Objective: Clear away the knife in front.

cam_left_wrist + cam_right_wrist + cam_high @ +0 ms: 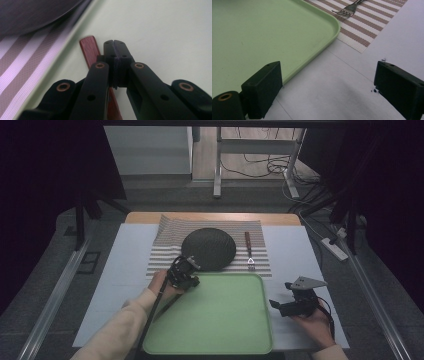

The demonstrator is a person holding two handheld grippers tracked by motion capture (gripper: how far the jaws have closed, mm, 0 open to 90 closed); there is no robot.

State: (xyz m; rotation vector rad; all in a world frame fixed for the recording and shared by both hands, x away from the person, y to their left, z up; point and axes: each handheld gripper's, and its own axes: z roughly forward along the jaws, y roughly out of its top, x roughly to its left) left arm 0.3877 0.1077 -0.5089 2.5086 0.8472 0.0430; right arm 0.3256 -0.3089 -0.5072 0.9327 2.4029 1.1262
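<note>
My left gripper [192, 275] hovers at the far left corner of the green tray [225, 320], just in front of the dark round plate [208, 248]. In the left gripper view its jaws [114, 43] are pressed together on a reddish wooden utensil handle [88, 48], whose end pokes out to the left of the tips. What the handle carries is hidden. My right gripper [287, 302] stands open to the right of the tray, and nothing lies between its fingers [329, 75] above the white table cover.
A striped placemat [165, 250] lies under the plate. A fork [248, 250] with a wooden handle rests on the mat to the right of the plate, tines toward the tray. White cover [115, 270] flanks the tray on both sides.
</note>
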